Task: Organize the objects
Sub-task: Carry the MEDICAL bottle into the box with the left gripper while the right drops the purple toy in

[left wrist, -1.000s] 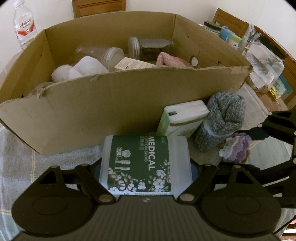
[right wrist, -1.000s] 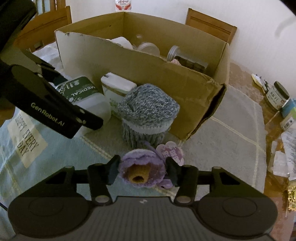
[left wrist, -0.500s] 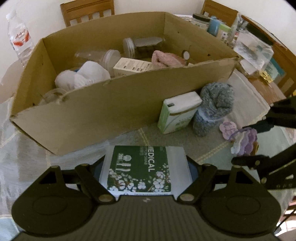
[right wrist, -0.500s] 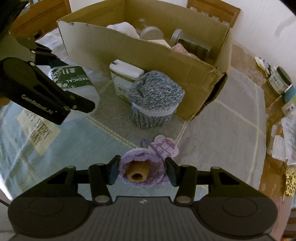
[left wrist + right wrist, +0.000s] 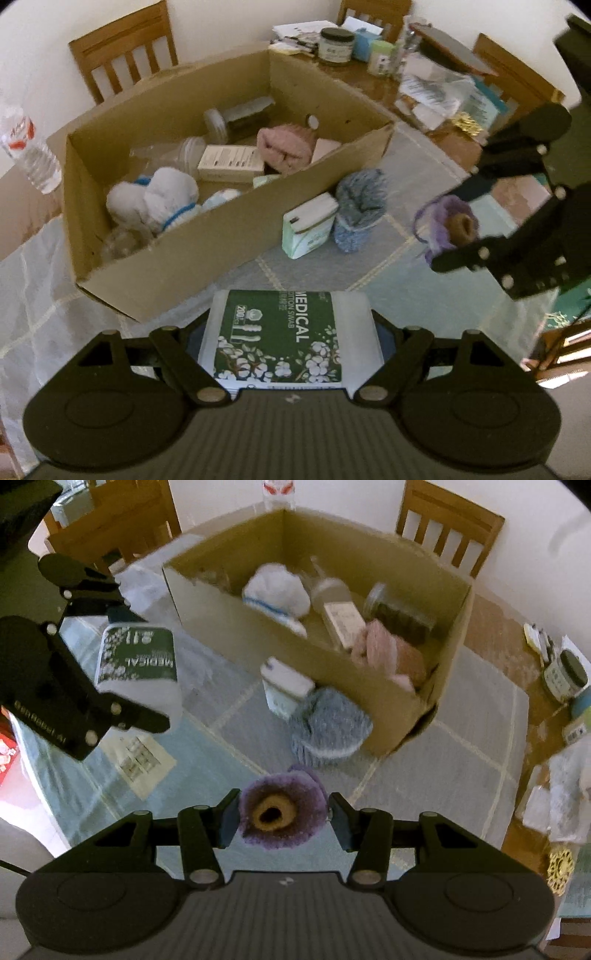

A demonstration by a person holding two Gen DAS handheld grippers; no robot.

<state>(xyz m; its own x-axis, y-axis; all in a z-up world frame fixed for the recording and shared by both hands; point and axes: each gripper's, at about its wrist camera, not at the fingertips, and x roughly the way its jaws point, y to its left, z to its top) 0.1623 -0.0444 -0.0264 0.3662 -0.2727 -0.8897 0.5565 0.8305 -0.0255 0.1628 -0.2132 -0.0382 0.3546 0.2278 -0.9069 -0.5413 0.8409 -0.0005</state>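
Note:
My left gripper (image 5: 291, 332) is shut on a white box of medical cotton swabs (image 5: 288, 336) with a green label, held high above the table in front of the cardboard box (image 5: 207, 254). My right gripper (image 5: 282, 814) is shut on a purple fuzzy flower-shaped item (image 5: 280, 812) with a tan centre, also lifted; it shows in the left wrist view (image 5: 448, 221). The swab box shows in the right wrist view (image 5: 136, 661). The cardboard box (image 5: 280, 650) holds socks, jars and small boxes.
A small white-green carton (image 5: 310, 225) and a grey-blue knitted sock roll (image 5: 360, 206) stand on the tablecloth against the box's near wall. A water bottle (image 5: 27, 147) stands at far left. Jars and papers (image 5: 369, 48) crowd the wooden table behind. Chairs surround the table.
Both grippers have risen well above the table with their objects, so the inside of the cardboard box is now seen from above. The purple item came off the cloth.

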